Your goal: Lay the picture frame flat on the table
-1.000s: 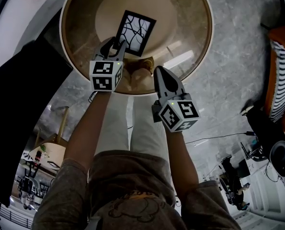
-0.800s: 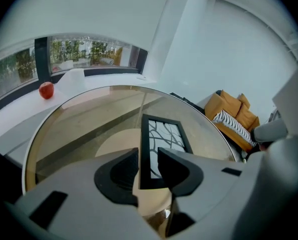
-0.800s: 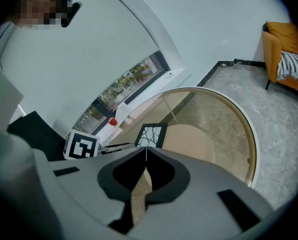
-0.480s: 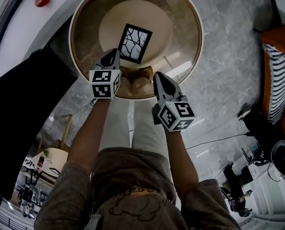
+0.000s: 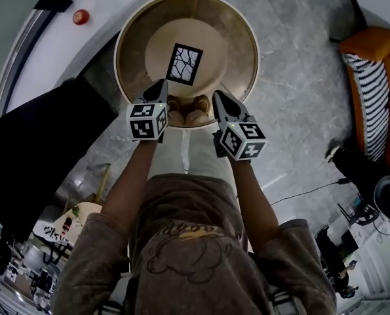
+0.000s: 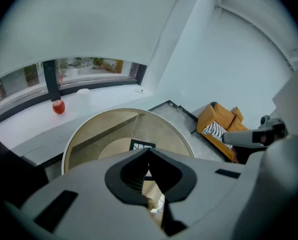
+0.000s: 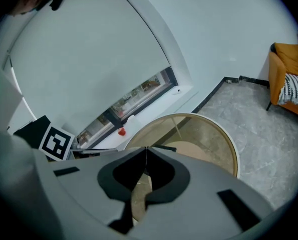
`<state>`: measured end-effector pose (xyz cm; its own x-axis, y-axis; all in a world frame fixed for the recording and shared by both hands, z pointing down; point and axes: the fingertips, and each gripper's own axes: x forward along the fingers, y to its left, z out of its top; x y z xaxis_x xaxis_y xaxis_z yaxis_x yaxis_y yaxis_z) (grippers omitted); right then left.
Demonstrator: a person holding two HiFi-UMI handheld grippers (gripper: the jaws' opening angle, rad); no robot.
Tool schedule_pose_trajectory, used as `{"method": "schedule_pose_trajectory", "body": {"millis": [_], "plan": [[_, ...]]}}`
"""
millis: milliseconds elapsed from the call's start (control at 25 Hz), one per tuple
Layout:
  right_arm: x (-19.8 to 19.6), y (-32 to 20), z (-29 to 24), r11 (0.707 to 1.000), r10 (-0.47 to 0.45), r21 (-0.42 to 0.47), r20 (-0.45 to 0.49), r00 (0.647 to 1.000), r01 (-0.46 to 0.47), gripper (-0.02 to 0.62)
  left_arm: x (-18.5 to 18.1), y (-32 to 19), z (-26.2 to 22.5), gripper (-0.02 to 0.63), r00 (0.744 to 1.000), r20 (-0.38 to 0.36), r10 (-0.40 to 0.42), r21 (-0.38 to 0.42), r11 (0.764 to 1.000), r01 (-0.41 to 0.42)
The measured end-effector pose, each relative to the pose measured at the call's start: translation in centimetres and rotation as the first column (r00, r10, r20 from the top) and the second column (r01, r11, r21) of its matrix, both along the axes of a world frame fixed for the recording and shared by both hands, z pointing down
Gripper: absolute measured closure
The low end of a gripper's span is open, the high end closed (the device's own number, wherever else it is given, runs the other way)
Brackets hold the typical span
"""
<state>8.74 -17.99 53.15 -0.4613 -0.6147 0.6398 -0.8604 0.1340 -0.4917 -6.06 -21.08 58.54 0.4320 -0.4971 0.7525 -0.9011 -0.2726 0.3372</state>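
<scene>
Head view: the picture frame (image 5: 184, 63) lies flat mid-way across the round table (image 5: 126, 44), clear of the left gripper (image 5: 160, 87) and right gripper (image 5: 219, 98) over its near edge, the job apparently finished; left gripper view: jaws clenched on nothing; right gripper view: likewise closed, empty.

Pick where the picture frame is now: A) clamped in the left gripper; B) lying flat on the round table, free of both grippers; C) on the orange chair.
B: the picture frame lies flat on the round table, while the left gripper and right gripper are shut on nothing.
</scene>
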Motion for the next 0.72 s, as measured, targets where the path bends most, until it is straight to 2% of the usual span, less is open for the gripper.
{"method": "schedule_pose_trajectory", "body": {"millis": [200,440,720], "plan": [[-0.9,0.2,-4.5,0.998,-0.033,0.058,0.008,0.999,0.033,0.575,0.5,0.4,-5.9,0.589,0.999,-0.036,0.028,0.052,0.998,-0.026],[0.0,0.9,-10.1,0.995,-0.044,0.093,0.062,0.997,0.038,0.575,2.5,1.5,-13.2,0.589,0.994,-0.075,0.076,0.090,0.993,-0.070],[-0.1,3.1,-16.2,0.975,-0.143,0.178,0.064,0.988,0.130,0.575,4.7,5.8,-20.0,0.589,0.971,-0.107,0.213,0.153,0.969,-0.196]]}}
